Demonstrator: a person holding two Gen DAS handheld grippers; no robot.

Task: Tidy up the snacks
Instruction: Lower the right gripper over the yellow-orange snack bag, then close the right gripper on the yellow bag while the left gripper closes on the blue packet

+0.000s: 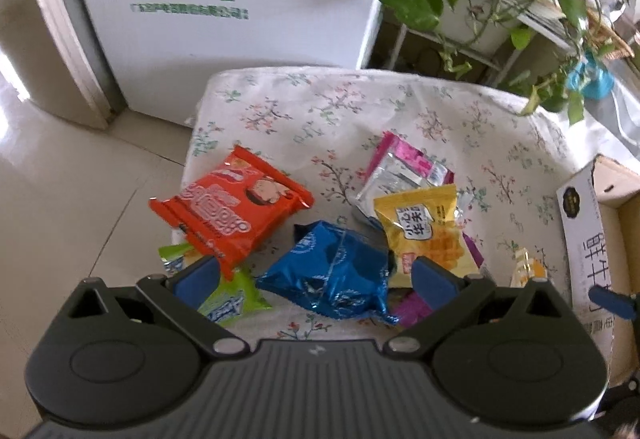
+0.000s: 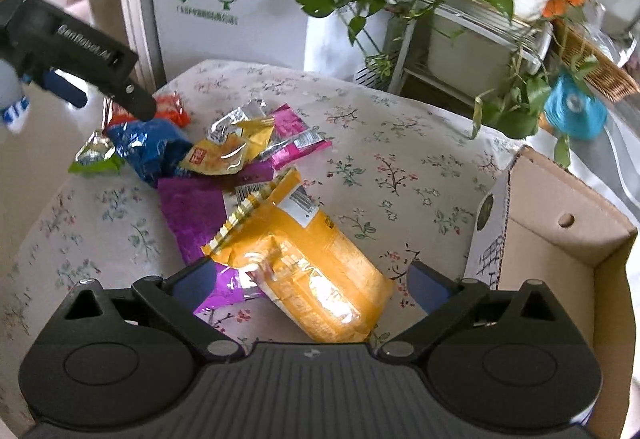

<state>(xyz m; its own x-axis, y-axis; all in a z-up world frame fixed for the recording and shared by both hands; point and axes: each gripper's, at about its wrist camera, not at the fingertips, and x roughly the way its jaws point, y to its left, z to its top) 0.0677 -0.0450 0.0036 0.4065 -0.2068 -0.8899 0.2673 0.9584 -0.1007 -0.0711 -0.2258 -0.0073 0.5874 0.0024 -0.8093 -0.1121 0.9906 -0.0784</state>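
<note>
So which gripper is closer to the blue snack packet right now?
Left. The left gripper hangs directly over the blue snack packet, which lies between its open jaws. The right gripper is off to the side, over the big yellow packet.

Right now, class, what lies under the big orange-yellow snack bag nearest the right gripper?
A purple packet sticks out from under the orange-yellow bag, on the floral cloth. How far the packet reaches beneath is hidden, as is anything else there.
</note>
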